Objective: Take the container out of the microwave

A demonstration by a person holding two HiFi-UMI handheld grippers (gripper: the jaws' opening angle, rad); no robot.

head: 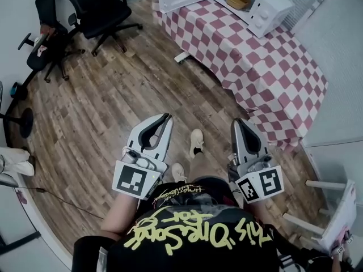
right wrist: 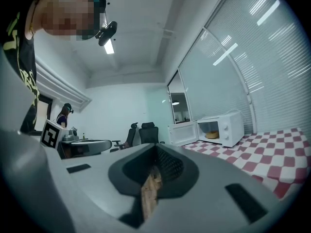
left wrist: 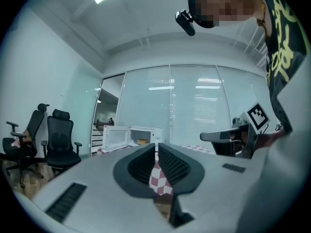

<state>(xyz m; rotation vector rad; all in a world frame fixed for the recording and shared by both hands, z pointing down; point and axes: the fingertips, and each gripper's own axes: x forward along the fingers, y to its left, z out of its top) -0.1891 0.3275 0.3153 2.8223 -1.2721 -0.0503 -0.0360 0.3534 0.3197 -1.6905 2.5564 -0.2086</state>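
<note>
Microwave on table: door open, container inside.
Left gripper, right gripper: both clenched, empty, well apart from the table.

White microwave, pink-and-white checked tablecloth, black chairs, brown plank floor

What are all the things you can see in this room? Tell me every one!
microwave: one, white, door open, on the table
container: one, tan, inside the microwave
table: one, red-and-white checked cloth, right side of the head view
chairs: two, black, far left on the floor
floor: brown wood planks
shoes: two, pale, between the grippers
left gripper: one, grey, shut, empty
right gripper: one, grey, shut, empty
</note>
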